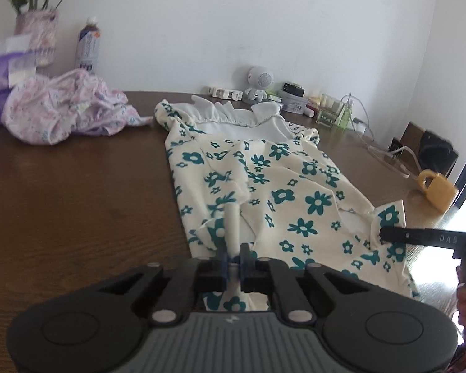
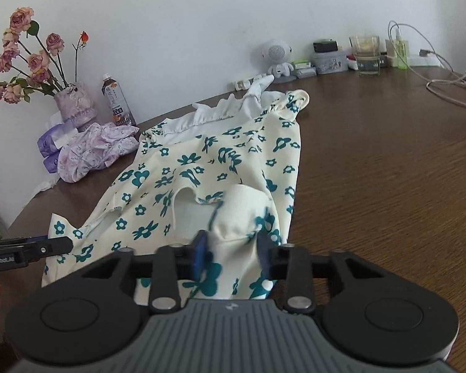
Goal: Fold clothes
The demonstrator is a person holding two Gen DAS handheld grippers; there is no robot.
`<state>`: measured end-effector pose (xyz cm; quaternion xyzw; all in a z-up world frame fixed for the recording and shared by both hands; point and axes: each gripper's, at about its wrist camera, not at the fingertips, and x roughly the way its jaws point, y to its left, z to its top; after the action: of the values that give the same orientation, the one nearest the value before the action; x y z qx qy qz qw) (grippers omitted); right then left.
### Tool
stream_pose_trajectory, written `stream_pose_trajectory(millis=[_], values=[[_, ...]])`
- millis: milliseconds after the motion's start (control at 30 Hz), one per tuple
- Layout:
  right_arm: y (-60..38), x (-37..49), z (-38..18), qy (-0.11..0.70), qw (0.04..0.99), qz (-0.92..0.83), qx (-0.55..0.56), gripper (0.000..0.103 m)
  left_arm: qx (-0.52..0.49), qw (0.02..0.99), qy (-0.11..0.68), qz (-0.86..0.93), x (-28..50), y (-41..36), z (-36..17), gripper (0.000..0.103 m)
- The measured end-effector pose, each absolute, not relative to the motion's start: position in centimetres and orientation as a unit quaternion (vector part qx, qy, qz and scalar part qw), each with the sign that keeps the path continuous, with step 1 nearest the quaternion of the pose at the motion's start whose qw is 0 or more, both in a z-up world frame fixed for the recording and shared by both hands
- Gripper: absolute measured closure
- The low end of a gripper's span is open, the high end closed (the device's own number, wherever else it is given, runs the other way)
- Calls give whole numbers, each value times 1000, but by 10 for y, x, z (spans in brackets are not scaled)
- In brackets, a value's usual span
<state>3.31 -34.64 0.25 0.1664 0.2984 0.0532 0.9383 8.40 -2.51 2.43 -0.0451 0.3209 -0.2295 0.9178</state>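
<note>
- Brown wooden table (image 2: 388, 186) runs to a white wall, with clutter along the far edge.
- Cream floral dress (image 1: 264, 168) lies spread mid-table.
- Left gripper (image 1: 233, 258) pinches its near hem.
- Right gripper (image 2: 233, 248) clamps bunched near-hem fabric.

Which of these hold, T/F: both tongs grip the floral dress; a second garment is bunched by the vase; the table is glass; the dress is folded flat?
1. Both the left tongs and the right tongs grip the floral dress. True.
2. A pink garment is bunched near the vase. True.
3. The table is glass. False: brown wood grain.
4. The dress is folded flat. False: spread out, hem lifted.
</note>
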Motion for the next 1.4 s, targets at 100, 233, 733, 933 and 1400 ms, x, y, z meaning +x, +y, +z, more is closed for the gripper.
stream_pose_trajectory(millis=[100, 233, 733, 933, 1400], values=[[-355, 23, 7, 283, 940, 52, 182, 96, -71, 917, 317, -233, 84, -11, 26, 98], [-359, 10, 16, 266, 945, 57, 181, 96, -73, 915, 323, -232, 79, -7, 23, 98], [-361, 7, 2, 297, 936, 48, 180, 96, -64, 910, 342, -227, 71, -2, 10, 97], [-366, 8, -6, 306, 932, 43, 189, 95, -62, 911, 340, -225, 69, -2, 9, 97], [-361, 7, -6, 304, 936, 43, 172, 94, -57, 914, 336, -222, 65, -3, 8, 94]])
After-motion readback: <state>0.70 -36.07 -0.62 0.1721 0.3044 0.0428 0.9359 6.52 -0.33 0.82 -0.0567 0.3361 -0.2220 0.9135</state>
